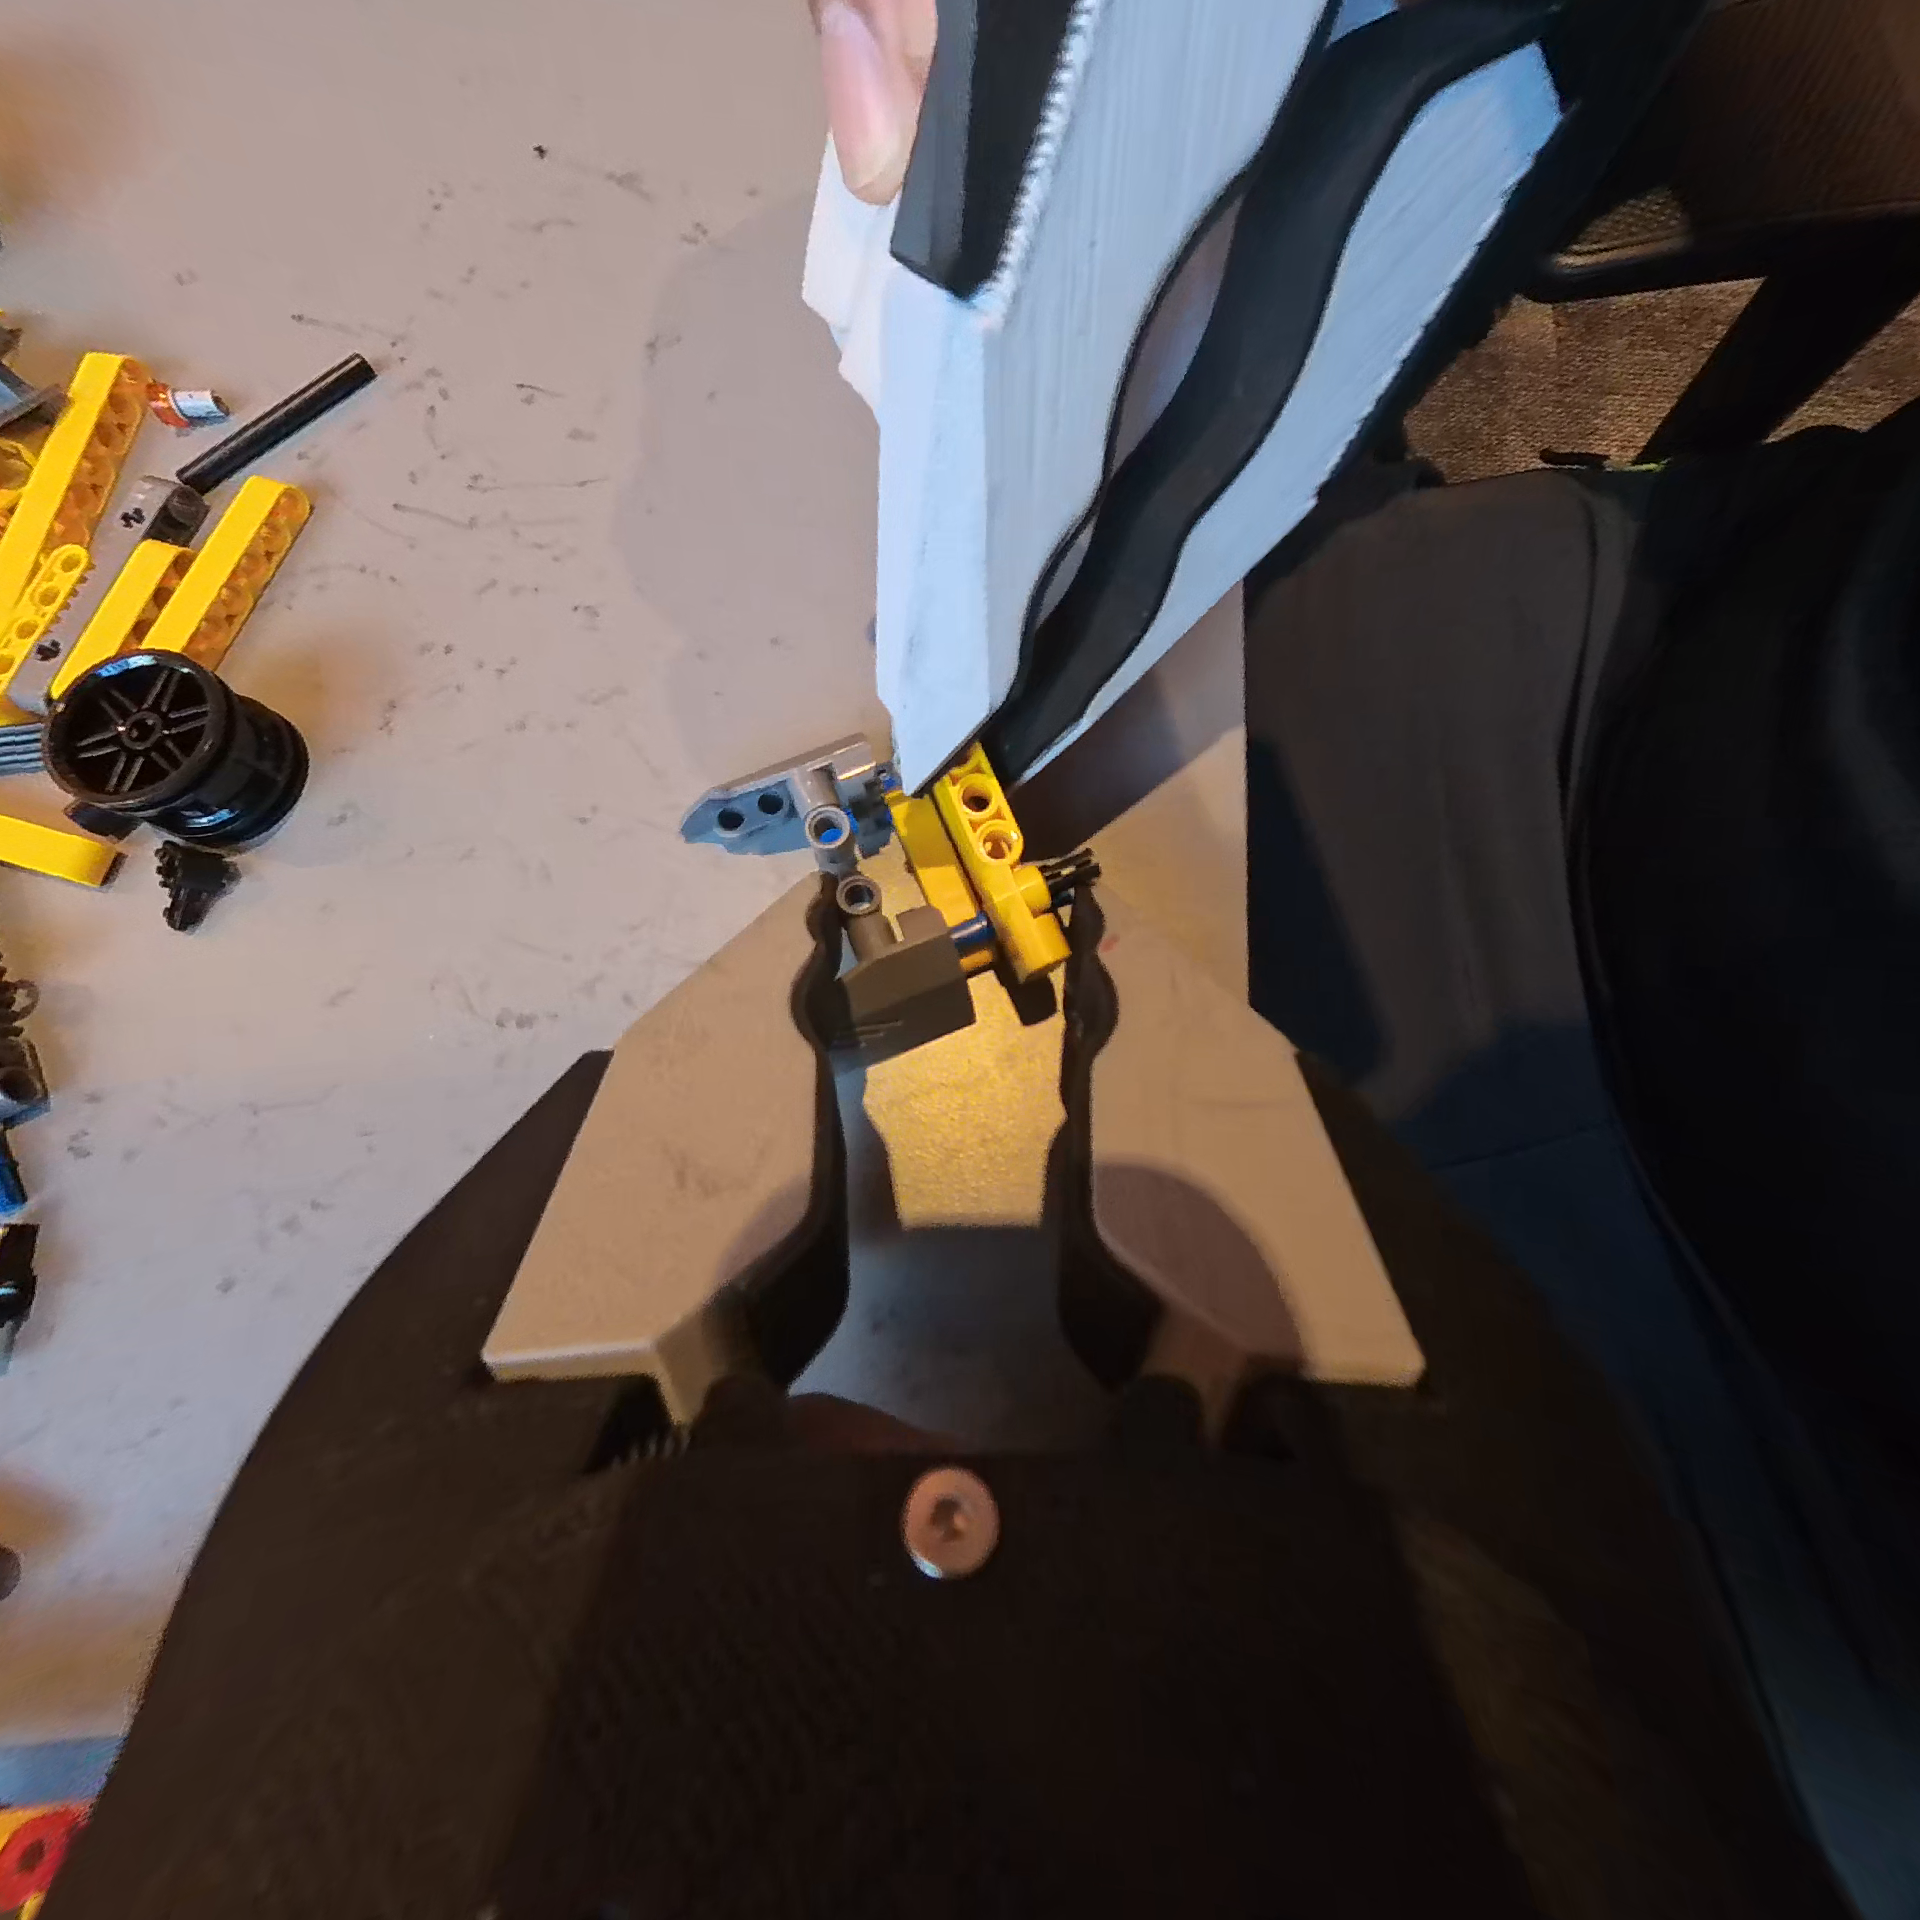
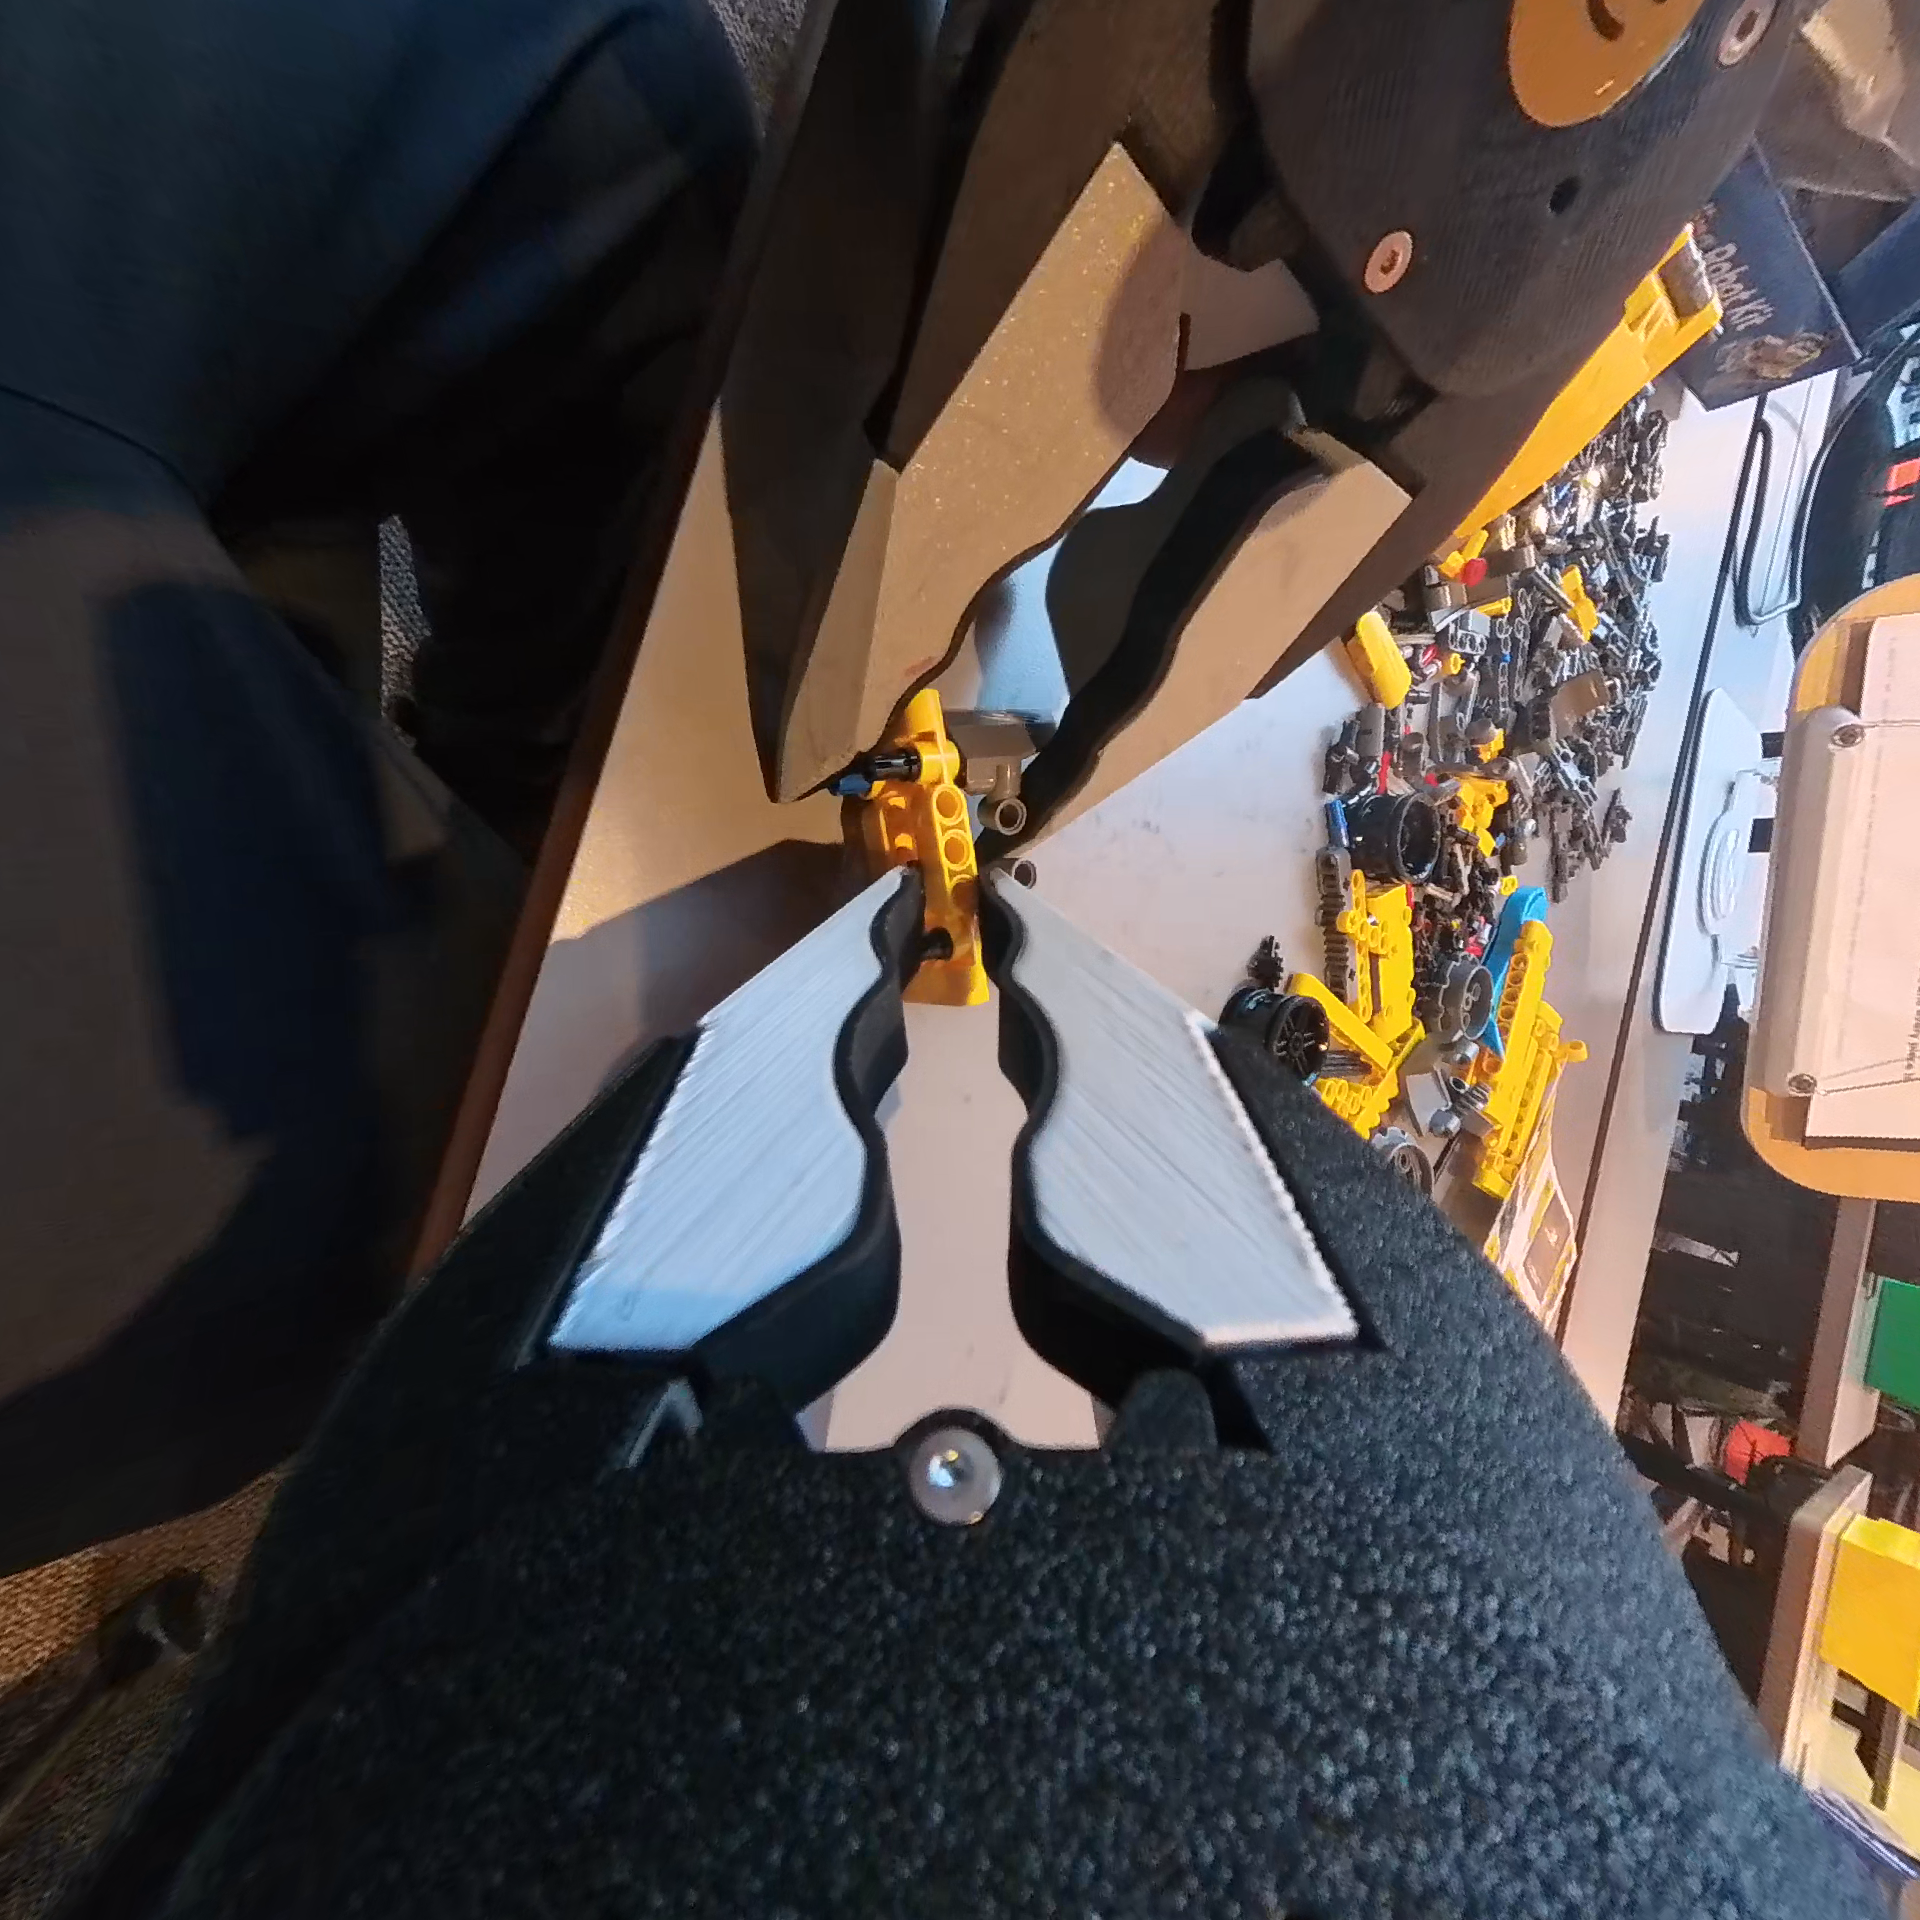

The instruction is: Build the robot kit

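Observation:
A small brick assembly is held in the air between both grippers, above the table's edge. It has a yellow holed beam [image 1: 982, 821], a dark grey block [image 1: 909, 987] and a light grey holed piece [image 1: 764, 810]. My left gripper [image 1: 956, 914], with tan fingers, is shut on the assembly's end with the dark grey block and a yellow connector [image 1: 1029, 920]. My right gripper [image 2: 948, 894], with white fingers, is shut on the yellow beam [image 2: 945, 966]. In the left wrist view the right gripper comes in from above [image 1: 940, 774]. In the right wrist view the left gripper [image 2: 914, 805] comes in from above.
Loose parts lie on the pale table [image 1: 499, 644]: yellow beams [image 1: 73, 520], a black wheel [image 1: 156, 738], a black rod [image 1: 275, 421]. A larger pile [image 2: 1507, 727] with a blue piece [image 2: 1522, 914] lies beyond. A person's dark clothing [image 1: 1558, 831] is beside the table's edge. Only a small space, under 4 cm, lies between the two pairs of fingers.

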The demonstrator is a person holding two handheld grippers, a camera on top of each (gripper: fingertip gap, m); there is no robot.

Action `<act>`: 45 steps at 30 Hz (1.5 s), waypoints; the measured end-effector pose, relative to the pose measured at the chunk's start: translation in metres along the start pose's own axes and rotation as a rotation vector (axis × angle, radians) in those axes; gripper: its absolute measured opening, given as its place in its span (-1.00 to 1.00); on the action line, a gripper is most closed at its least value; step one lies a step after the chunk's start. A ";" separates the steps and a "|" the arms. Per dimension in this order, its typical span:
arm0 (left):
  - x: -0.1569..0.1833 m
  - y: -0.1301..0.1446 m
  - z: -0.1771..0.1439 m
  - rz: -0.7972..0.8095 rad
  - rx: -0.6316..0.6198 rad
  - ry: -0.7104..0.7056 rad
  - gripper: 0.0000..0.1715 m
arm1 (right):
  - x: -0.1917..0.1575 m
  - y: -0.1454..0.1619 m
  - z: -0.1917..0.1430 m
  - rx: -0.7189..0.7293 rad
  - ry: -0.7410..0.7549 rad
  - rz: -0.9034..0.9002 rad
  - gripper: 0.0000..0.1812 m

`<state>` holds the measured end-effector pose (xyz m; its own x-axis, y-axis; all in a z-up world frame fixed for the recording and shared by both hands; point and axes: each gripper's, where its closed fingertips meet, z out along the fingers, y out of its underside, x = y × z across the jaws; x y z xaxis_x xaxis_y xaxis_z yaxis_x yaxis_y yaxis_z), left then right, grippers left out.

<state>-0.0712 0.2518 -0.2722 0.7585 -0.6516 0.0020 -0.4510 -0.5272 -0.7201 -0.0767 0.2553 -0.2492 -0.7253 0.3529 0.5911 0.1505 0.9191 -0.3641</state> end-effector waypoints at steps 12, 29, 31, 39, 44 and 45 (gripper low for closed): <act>-0.002 0.001 -0.001 -0.002 0.003 -0.009 -0.53 | 0.005 0.003 0.002 0.041 0.051 0.020 -0.78; -0.002 0.000 0.000 0.002 0.004 0.006 -0.53 | 0.007 0.014 -0.016 0.189 -0.245 0.177 -0.73; -0.002 0.000 0.000 0.004 0.004 0.008 -0.53 | 0.001 0.021 -0.018 0.217 -0.315 0.223 -0.71; -0.001 0.000 0.000 0.001 0.003 0.023 -0.52 | -0.007 0.020 -0.002 0.232 -0.358 0.216 -0.89; -0.001 0.001 -0.001 0.012 0.003 0.034 -0.52 | -0.004 0.017 -0.004 0.242 -0.323 0.143 -0.89; -0.001 0.001 -0.001 0.014 0.003 0.035 -0.52 | -0.004 0.017 -0.003 0.236 -0.319 0.127 -0.89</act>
<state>-0.0724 0.2517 -0.2723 0.7351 -0.6778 0.0159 -0.4605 -0.5163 -0.7221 -0.0690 0.2700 -0.2556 -0.8882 0.3549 0.2918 0.1211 0.7935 -0.5964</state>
